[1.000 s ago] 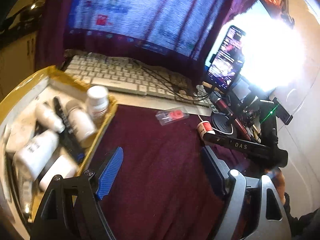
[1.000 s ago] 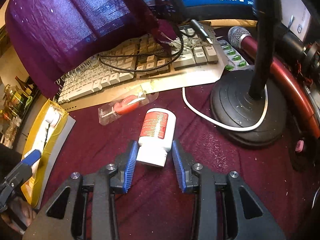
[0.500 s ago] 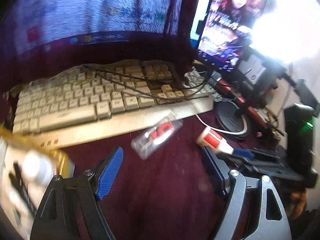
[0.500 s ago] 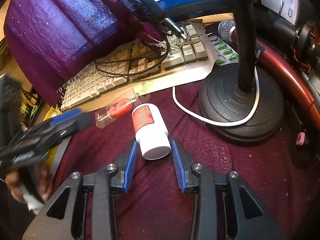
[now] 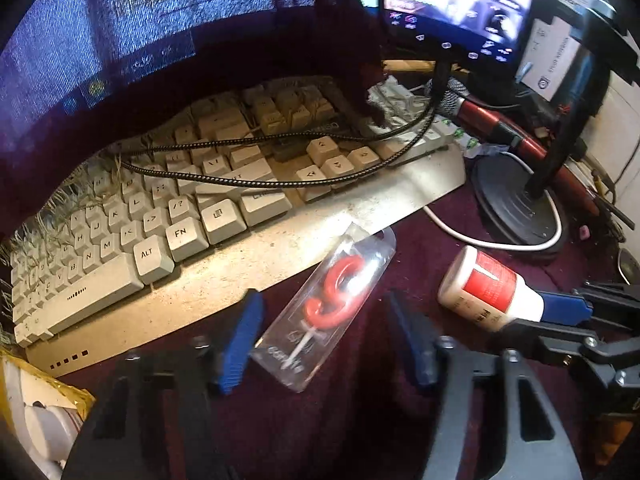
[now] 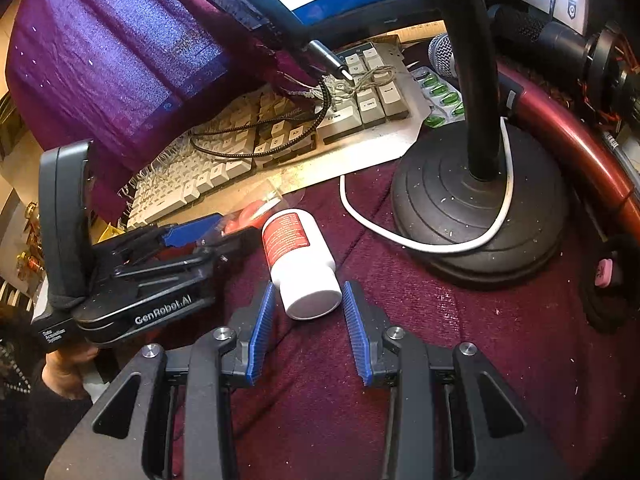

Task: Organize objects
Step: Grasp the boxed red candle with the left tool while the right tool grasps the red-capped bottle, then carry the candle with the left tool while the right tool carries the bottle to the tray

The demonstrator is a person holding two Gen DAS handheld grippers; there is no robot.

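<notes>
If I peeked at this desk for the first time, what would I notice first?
Probably the red number candle in its clear packet, lying on the dark red cloth just in front of the keyboard, with the left gripper closing around it. Right beside it lies a white bottle with a red label, tipped on its side between the fingers of the right gripper. Behind them stands a big round black stand base.

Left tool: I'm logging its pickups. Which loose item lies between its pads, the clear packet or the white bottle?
The clear packet with the red piece inside; the left tool is closing around it. The red-labelled white bottle lies aside, at the right tool.
</notes>
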